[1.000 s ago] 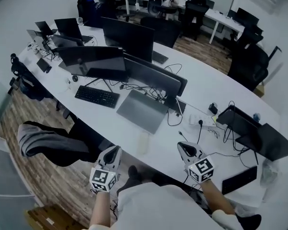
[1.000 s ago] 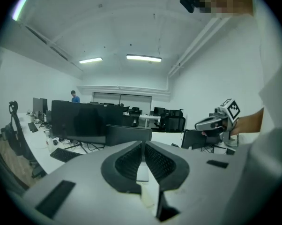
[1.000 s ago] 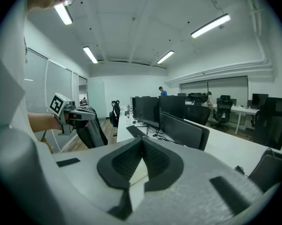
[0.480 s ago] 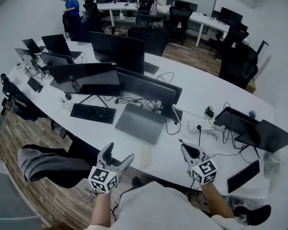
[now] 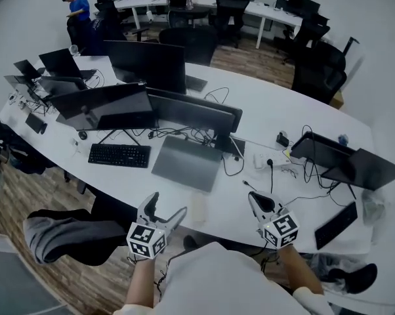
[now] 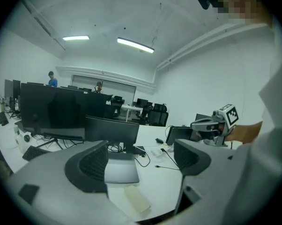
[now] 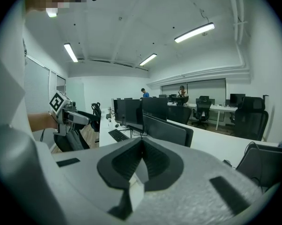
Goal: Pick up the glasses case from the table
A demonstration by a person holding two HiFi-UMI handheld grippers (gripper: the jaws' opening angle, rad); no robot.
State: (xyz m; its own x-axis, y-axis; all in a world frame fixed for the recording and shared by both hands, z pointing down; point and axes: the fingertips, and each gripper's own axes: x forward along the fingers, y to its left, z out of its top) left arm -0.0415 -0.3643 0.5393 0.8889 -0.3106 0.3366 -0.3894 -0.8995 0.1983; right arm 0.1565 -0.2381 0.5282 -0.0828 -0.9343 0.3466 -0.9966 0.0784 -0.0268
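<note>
Both grippers hover at the table's near edge; case not picked up.
Left gripper (image 5: 168, 205) jaws have just been opening, now wide apart with nothing between them. Right gripper (image 5: 255, 201) jaws closed, empty. Pale glasses case (image 5: 197, 209) lies flat on the white table (image 5: 270, 113), between the grippers.

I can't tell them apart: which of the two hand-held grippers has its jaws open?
The left hand-held gripper: its jaws have just been opening and stand wide apart, nothing between them. The right hand-held gripper has its jaws shut.

Glasses case (image 5: 197, 208) faint, edges blurred in head view; distant person (image 5: 76, 8) too small for detail.
</note>
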